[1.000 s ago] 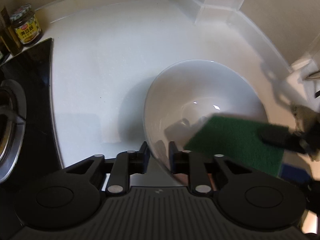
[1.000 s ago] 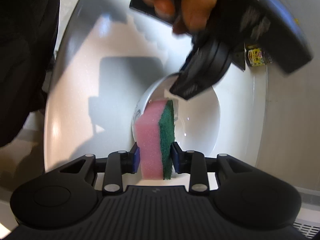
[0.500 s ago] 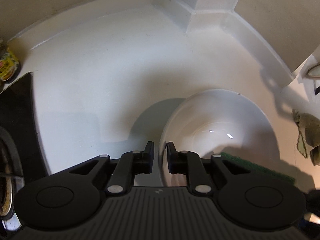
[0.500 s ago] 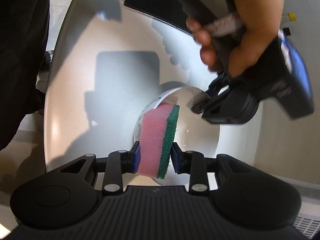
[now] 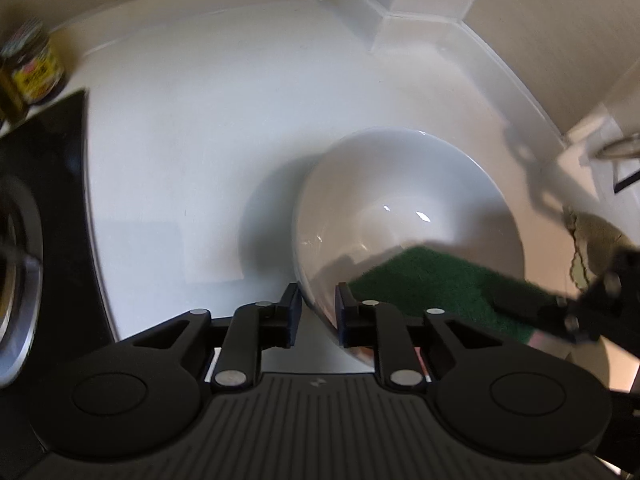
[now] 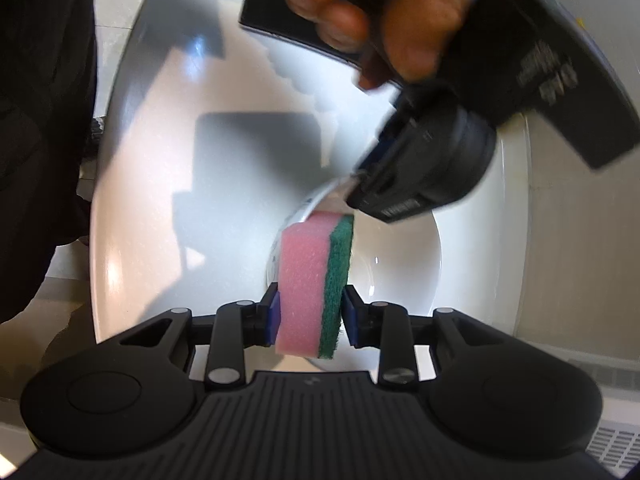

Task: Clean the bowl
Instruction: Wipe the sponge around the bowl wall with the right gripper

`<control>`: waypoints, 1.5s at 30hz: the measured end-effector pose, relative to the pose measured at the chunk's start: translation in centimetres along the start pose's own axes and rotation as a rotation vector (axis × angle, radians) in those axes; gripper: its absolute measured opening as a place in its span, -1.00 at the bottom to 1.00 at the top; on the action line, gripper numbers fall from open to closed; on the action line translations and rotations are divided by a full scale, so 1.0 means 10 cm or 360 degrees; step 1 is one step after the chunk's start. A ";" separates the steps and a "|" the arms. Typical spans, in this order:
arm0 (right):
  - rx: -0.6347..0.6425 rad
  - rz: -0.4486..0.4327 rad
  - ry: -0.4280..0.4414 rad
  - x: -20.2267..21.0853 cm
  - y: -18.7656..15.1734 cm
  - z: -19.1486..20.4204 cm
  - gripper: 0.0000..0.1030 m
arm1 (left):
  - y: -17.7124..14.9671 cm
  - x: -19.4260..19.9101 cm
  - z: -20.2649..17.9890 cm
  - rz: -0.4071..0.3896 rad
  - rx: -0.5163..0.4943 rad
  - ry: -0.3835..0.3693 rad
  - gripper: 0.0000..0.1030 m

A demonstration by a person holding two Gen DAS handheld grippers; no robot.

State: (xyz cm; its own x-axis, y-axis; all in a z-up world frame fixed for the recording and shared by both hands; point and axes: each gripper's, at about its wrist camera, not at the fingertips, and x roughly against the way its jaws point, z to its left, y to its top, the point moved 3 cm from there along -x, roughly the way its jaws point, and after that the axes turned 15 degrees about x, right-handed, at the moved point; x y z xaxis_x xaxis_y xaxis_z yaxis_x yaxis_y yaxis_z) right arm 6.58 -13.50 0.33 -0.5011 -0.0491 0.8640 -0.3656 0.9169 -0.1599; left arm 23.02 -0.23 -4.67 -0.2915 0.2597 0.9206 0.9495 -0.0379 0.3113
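bowl (image 5: pixel 400 200) rim pinched by left gripper (image 5: pixel 316 312); right gripper (image 6: pixel 310 314) clamps sponge (image 6: pixel 316 280).

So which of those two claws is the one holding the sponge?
The right gripper. A pink and green sponge is squeezed between its fingers, while the left gripper pinches the rim of the white bowl instead.

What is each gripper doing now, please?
Left gripper: shut on the rim of the white bowl.
Right gripper: shut on the pink and green sponge.
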 end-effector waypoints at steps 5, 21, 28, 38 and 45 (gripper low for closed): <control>0.0072 0.0035 -0.0022 0.00 -0.02 0.03 -0.47 | 0.24 -0.10 -0.03 -0.0010 -0.0006 0.0045 -0.72; 0.0031 -0.0043 -0.0025 0.05 -0.02 -0.03 -0.46 | -0.09 -0.05 0.05 -0.0072 0.0072 0.0088 -0.73; 0.0080 -0.0029 -0.0045 0.00 -0.02 0.01 -0.46 | 0.08 -0.09 0.07 -0.0100 0.0141 0.0089 -0.56; 0.0088 -0.0055 -0.0050 -0.12 0.03 0.05 -0.45 | -0.35 0.16 0.10 -0.0191 0.0208 0.0115 -0.51; 0.0135 -0.0092 -0.0089 -0.12 0.09 0.11 -0.45 | -0.17 0.04 0.09 -0.0171 0.0139 0.0110 -0.70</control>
State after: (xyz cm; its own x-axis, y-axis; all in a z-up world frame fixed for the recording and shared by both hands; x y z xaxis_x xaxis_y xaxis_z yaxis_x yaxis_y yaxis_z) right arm 5.94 -13.07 -1.35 -0.5194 -0.1253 0.8453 -0.4590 0.8753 -0.1522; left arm 21.41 0.81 -5.09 -0.3962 0.1906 0.8982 0.9181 0.0714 0.3898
